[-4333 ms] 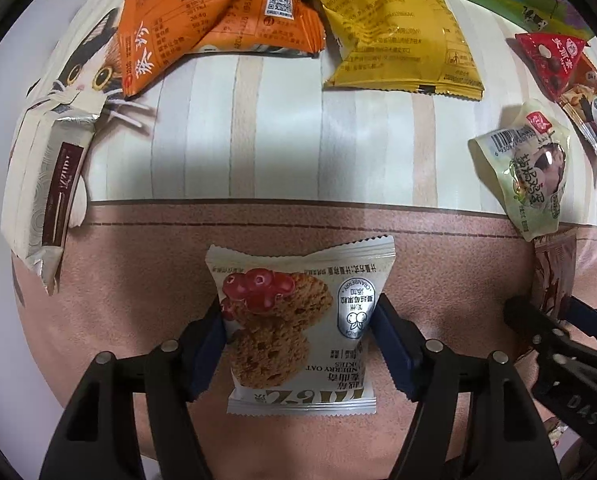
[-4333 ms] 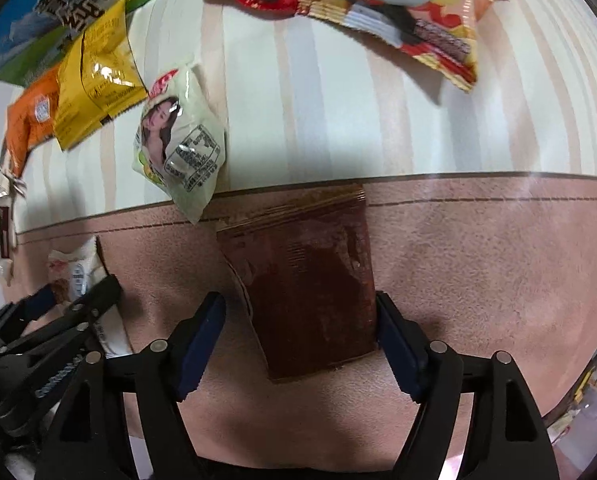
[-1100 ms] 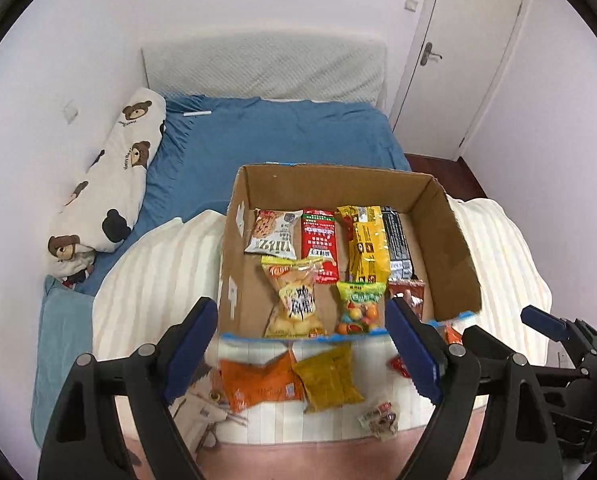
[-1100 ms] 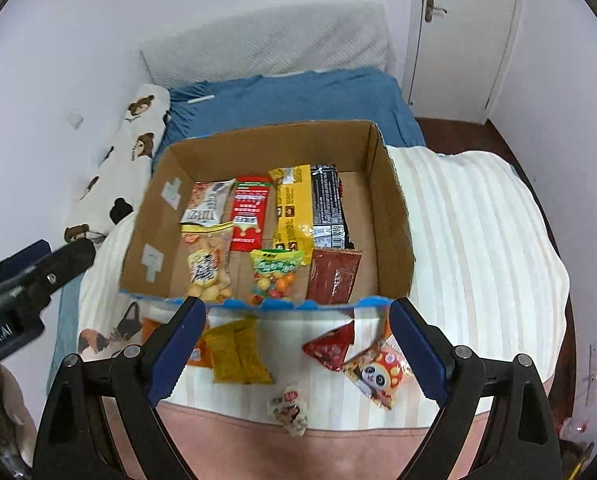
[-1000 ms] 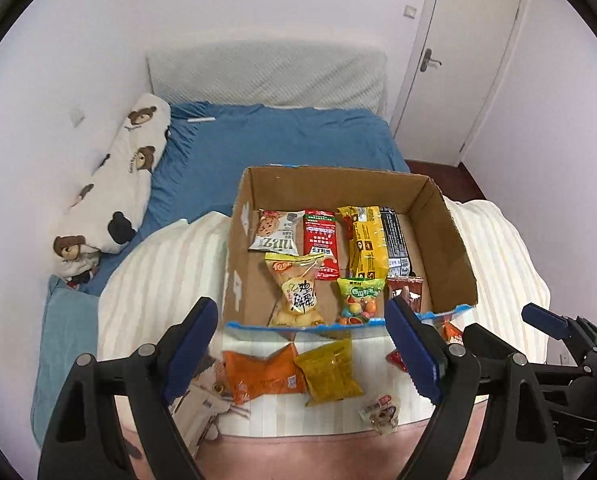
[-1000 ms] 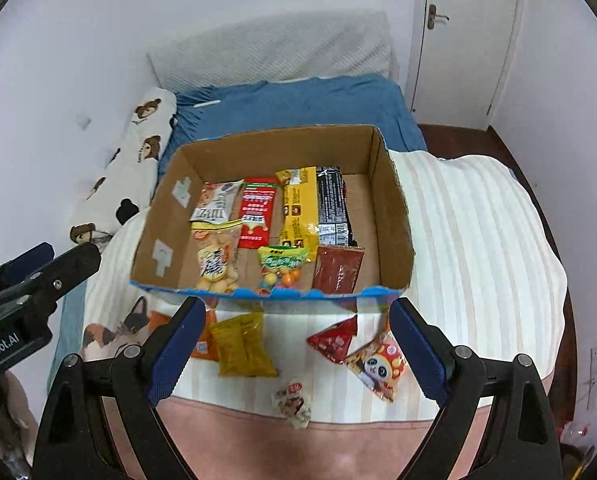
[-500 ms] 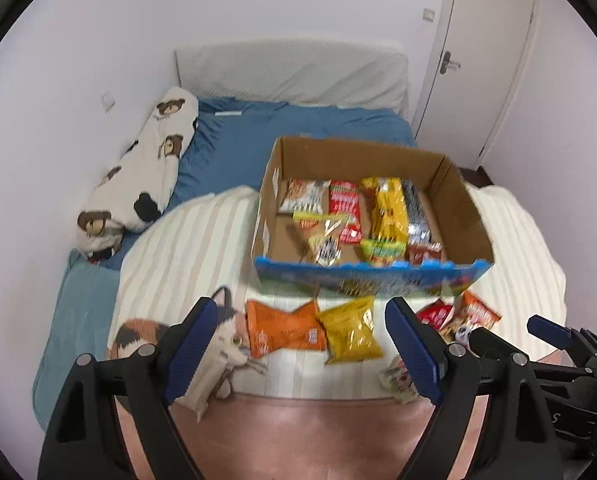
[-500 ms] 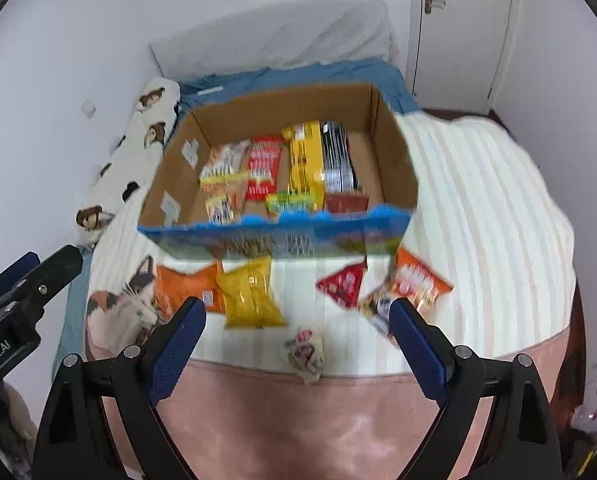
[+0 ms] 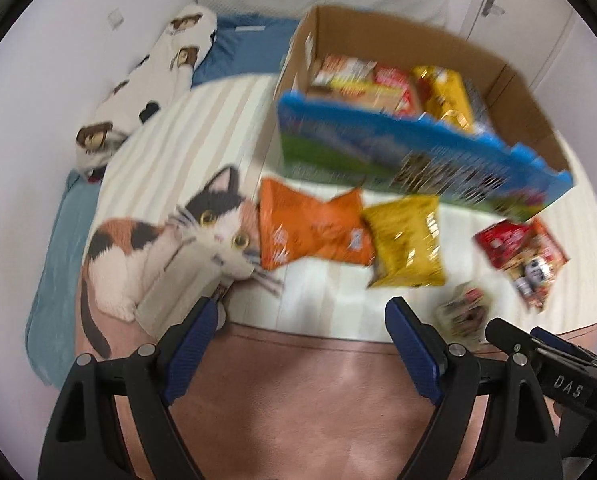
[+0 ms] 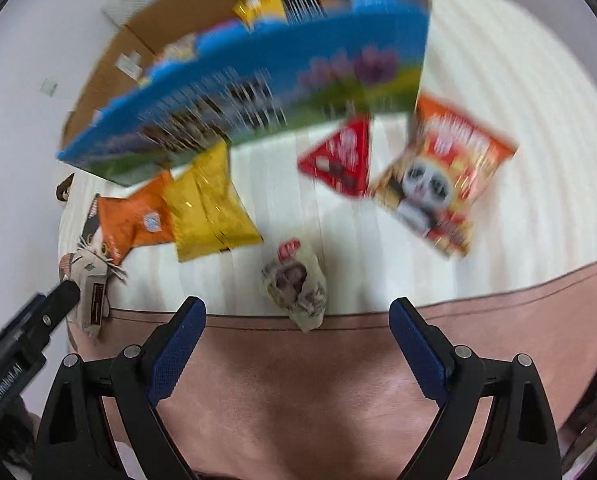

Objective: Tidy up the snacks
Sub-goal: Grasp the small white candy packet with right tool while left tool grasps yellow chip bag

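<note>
Above the bedspread (image 9: 306, 392), both grippers, left (image 9: 300, 334) and right (image 10: 296, 334), gape empty; loose packets lie before the box (image 9: 418, 160): orange (image 9: 310, 228), yellow (image 9: 406, 236), panda (image 10: 438, 184).

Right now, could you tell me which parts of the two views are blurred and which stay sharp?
Left wrist view: box and packets smeared by motion, jaws sharp. Right wrist view: heavier smear on the box and panda packet, jaws sharp; fisheye bends both.
</note>
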{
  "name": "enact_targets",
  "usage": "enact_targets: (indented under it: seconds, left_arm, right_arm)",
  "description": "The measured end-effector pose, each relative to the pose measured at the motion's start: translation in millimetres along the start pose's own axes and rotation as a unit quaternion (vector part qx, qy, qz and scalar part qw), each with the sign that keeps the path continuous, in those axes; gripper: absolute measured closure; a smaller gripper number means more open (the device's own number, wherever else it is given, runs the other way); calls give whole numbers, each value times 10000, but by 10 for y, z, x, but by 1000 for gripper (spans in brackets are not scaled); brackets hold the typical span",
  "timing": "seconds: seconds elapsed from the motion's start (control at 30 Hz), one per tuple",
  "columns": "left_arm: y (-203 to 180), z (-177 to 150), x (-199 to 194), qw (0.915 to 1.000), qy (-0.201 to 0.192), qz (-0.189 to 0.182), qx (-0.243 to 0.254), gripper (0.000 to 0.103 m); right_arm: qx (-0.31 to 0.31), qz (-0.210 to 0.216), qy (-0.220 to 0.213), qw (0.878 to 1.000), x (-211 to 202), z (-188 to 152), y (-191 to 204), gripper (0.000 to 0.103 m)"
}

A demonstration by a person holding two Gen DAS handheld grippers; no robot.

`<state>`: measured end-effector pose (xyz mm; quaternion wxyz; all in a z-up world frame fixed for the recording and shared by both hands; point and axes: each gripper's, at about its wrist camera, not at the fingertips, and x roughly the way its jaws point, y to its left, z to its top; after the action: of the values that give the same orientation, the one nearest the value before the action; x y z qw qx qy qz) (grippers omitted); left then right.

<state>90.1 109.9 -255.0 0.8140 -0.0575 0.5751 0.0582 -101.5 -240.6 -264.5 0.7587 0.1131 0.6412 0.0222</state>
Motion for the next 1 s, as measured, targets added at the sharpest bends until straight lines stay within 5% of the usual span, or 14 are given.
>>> enact_targets:
  seconds: [0.2, 0.37, 0.73, 0.8, 1.0]
  left_arm:
    - [8, -23, 271, 9991, 411, -30, -137, 17]
    - [-129, 132, 407, 9979, 578, -210, -208, 17]
    - [-808, 580, 1111, 9822, 1566, -1024, -139, 18]
    - [-875, 606, 1191, 9845, 1526, -863, -108, 42]
    - [-847, 388, 1050, 9867, 1416, -771, 213, 52]
  right_arm:
    - [268, -62, 211, 9994, 466, 57, -45, 18]
    - [-223, -369, 76, 9990, 678, 102, 94, 57]
    - [178, -359, 49, 9992, 518, 111, -260, 59]
    - [215, -349, 77, 9991, 521, 98, -274, 59]
    - [241, -236, 223, 9992, 481, 37, -423, 61]
